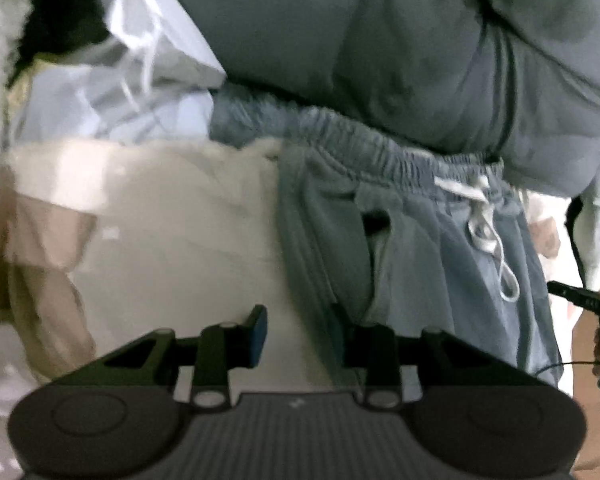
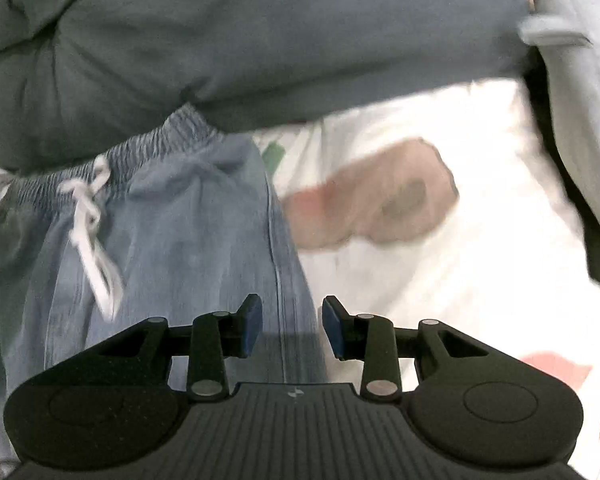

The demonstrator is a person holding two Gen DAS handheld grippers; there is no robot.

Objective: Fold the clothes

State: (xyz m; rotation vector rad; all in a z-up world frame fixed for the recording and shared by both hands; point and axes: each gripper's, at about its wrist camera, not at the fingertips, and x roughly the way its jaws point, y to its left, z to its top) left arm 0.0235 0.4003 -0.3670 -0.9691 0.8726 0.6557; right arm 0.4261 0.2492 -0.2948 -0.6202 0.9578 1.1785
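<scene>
Blue-grey drawstring trousers (image 2: 188, 240), elastic waistband (image 1: 360, 148) uppermost and partly tucked under a dark grey padded garment (image 1: 360, 40), lie spread, not folded, over a cream fleece garment (image 1: 160, 220) on one side and a white printed sheet (image 2: 460, 260) on the other. White drawstring (image 2: 86, 224) hangs loose below the waistband. Left gripper (image 1: 300, 332) spread at the trousers' pocket-side edge; right gripper (image 2: 292, 328) spread over the opposite side seam, pinching nothing. Judged advice: whichever fold comes, take each edge level, one layer only, keeping the drawstring inside and the fleece out of the pinch
</scene>
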